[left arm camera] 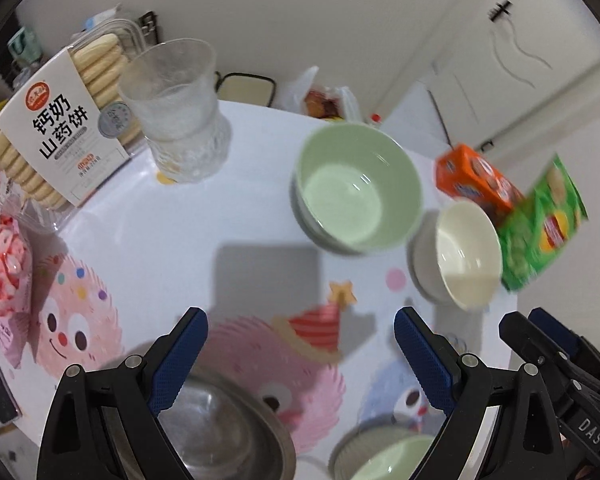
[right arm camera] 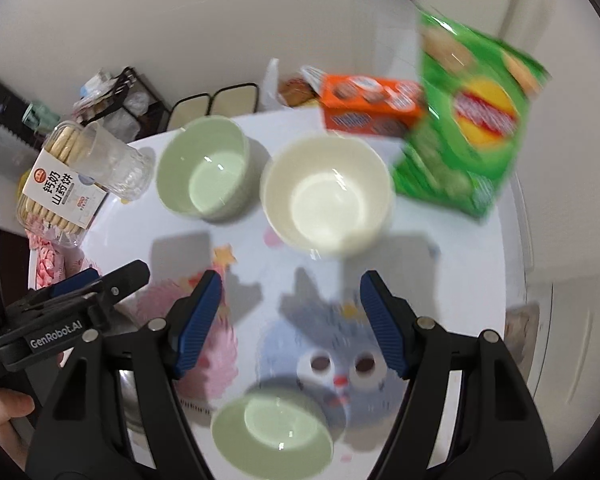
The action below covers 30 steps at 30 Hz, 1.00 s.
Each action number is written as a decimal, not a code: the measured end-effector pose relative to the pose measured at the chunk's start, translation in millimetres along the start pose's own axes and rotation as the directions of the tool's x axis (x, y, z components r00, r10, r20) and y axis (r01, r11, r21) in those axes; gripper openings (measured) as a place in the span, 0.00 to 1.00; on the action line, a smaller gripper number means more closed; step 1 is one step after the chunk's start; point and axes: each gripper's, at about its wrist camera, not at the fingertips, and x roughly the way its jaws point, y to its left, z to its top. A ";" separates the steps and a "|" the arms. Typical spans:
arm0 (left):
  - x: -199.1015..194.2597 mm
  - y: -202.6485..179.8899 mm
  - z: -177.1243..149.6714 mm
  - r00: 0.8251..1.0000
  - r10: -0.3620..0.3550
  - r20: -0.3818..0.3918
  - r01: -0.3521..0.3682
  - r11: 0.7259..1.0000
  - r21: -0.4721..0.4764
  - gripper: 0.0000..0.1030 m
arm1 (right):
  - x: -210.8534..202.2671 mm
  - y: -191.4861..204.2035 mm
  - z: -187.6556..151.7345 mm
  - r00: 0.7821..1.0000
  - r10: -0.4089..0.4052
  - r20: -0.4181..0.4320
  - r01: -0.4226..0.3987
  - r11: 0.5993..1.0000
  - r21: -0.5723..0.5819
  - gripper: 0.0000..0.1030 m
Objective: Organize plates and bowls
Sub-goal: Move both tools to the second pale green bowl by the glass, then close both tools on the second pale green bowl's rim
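A far green bowl (left arm camera: 358, 188) (right arm camera: 204, 168) and a white bowl (left arm camera: 460, 254) (right arm camera: 326, 194) stand side by side on the white table (left arm camera: 180, 224) (right arm camera: 452, 280). A near green bowl (right arm camera: 272, 434) sits below my right gripper; it shows in the left wrist view (left arm camera: 384, 460) at the bottom edge. A steel bowl (left arm camera: 220, 428) lies under my left gripper (left arm camera: 300, 356), which is open and empty above the table. My right gripper (right arm camera: 290, 320) is open and empty, short of the white bowl. Each gripper shows in the other's view, the right (left arm camera: 556, 356) and the left (right arm camera: 80, 296).
A clear glass (left arm camera: 180, 112) (right arm camera: 112, 164) and a biscuit box (left arm camera: 56, 128) (right arm camera: 60, 184) stand at the left. An orange box (left arm camera: 476, 176) (right arm camera: 372, 106) and a green chip bag (left arm camera: 540, 224) (right arm camera: 468, 120) stand behind the bowls. A pink snack bag (left arm camera: 4, 264) lies at the left edge.
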 end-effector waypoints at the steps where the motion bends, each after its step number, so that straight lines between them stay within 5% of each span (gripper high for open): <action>1: 2.7 1.3 4.9 1.000 0.006 -0.001 -0.006 1.000 -0.009 0.93 | 3.1 3.7 7.5 1.000 0.004 0.001 -0.004 1.000 -0.019 0.70; 11: 40.5 9.4 40.3 0.998 0.059 -0.033 -0.061 0.994 -0.088 0.93 | 54.2 25.7 83.1 0.998 0.050 -0.044 -0.056 0.990 -0.133 0.70; 18: 61.9 8.0 54.7 0.996 0.087 -0.029 -0.089 0.991 -0.104 0.92 | 93.9 30.8 103.0 0.994 0.046 -0.097 -0.064 0.979 -0.196 0.70; 25: 77.6 11.4 64.1 0.993 0.108 -0.046 -0.113 0.985 -0.127 0.72 | 118.0 30.4 110.8 0.988 0.069 -0.141 -0.096 0.975 -0.199 0.69; 30: 91.0 10.7 67.5 0.995 0.061 -0.081 -0.071 0.988 -0.134 0.53 | 130.4 30.4 113.1 0.981 0.084 -0.176 -0.118 0.974 -0.192 0.57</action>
